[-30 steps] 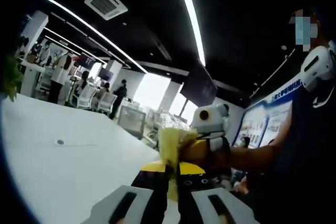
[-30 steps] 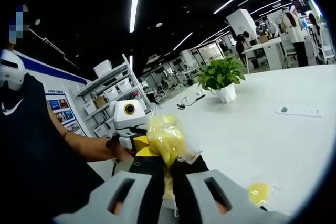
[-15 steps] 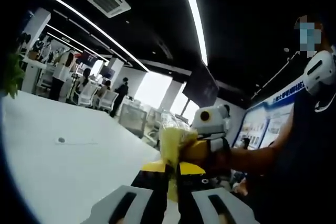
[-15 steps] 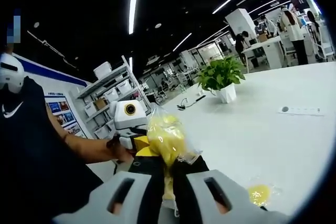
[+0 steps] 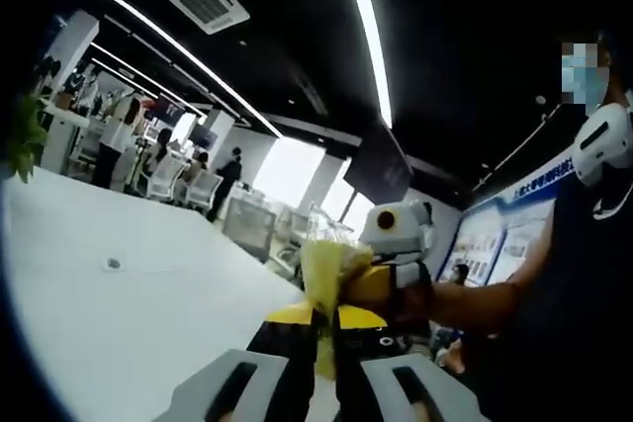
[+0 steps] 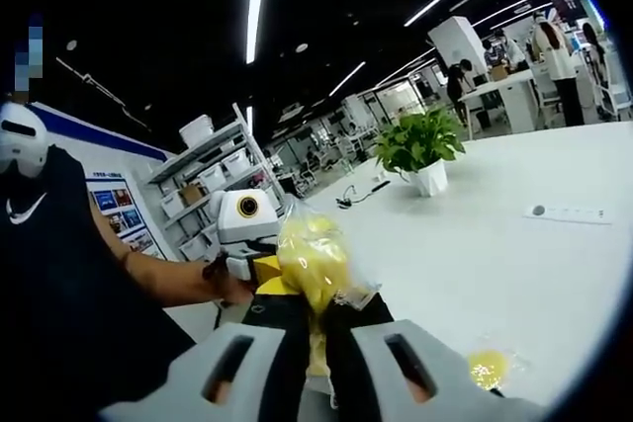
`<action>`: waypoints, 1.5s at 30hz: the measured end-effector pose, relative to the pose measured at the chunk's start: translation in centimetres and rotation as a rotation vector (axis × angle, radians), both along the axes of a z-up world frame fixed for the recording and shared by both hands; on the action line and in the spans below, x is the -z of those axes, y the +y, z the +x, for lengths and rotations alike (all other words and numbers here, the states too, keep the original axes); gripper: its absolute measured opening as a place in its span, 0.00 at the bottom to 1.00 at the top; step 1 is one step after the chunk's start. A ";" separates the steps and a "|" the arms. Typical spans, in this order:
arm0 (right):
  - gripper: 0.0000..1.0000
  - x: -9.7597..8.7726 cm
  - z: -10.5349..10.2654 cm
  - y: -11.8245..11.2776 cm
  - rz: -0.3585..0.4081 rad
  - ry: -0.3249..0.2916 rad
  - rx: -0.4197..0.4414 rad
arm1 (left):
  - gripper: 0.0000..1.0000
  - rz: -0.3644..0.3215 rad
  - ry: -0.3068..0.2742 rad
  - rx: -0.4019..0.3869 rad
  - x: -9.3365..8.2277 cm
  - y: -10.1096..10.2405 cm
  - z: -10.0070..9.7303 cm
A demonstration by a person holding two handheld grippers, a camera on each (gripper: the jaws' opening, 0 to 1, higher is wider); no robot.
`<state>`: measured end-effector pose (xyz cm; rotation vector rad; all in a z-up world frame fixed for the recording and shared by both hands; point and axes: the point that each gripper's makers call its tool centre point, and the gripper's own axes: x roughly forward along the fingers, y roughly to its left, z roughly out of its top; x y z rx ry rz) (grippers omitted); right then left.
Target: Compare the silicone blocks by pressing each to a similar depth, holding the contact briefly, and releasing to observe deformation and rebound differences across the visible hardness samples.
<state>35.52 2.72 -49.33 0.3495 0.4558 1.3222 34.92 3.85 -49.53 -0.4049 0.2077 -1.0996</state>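
Observation:
A yellow silicone block in a clear plastic bag (image 5: 326,269) is held up in the air above the white table (image 5: 109,333). My left gripper (image 5: 324,328) is shut on the bag's lower edge. My right gripper (image 5: 394,244) reaches in from the right and touches the same bag on its far side. In the right gripper view the bagged block (image 6: 312,259) is pinched between the jaws of my right gripper (image 6: 318,328), and my left gripper (image 6: 245,229) meets it from the left. A second yellow bagged block (image 6: 485,369) lies on the table (image 6: 495,274).
A potted plant (image 6: 420,145) and a white power strip (image 6: 566,212) sit on the table beyond the bag. The holder's arm and dark shirt (image 6: 69,294) stand close at the left. Shelving (image 6: 203,185) and distant people at desks (image 5: 119,140) line the room.
Both grippers keep their hold on the bagged block. Only the cameras drift slightly; the second block on the table stays where it lies.

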 end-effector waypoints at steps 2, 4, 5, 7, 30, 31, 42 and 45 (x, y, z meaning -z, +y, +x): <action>0.00 -0.1 0.0 -0.1 0.001 0.000 0.002 | 0.03 0.005 0.003 0.006 -0.2 -0.1 -0.1; 0.00 -0.4 -0.3 0.0 0.001 -0.007 -0.002 | 0.03 0.000 0.011 0.015 -0.3 0.0 -0.2; 0.00 -0.4 -0.4 0.0 -0.001 -0.011 -0.003 | 0.03 0.001 0.012 0.018 -0.3 0.0 -0.3; 0.00 -0.3 -0.5 0.1 -0.001 -0.015 -0.003 | 0.03 -0.009 0.026 0.024 -0.1 0.1 -0.4; 0.00 0.2 -0.4 0.1 -0.002 -0.025 0.003 | 0.02 -0.006 0.035 0.016 0.3 0.0 -0.4; 0.00 0.2 -0.4 0.0 0.000 -0.018 0.005 | 0.02 -0.008 0.033 0.016 0.2 0.0 -0.4; 0.18 -0.1 0.4 0.2 0.029 -0.239 0.035 | 0.01 -0.021 0.028 -0.006 0.1 0.3 0.0; 0.78 -0.1 1.1 0.5 0.037 -0.218 0.081 | 0.01 -0.059 0.027 -0.017 -0.7 0.8 0.2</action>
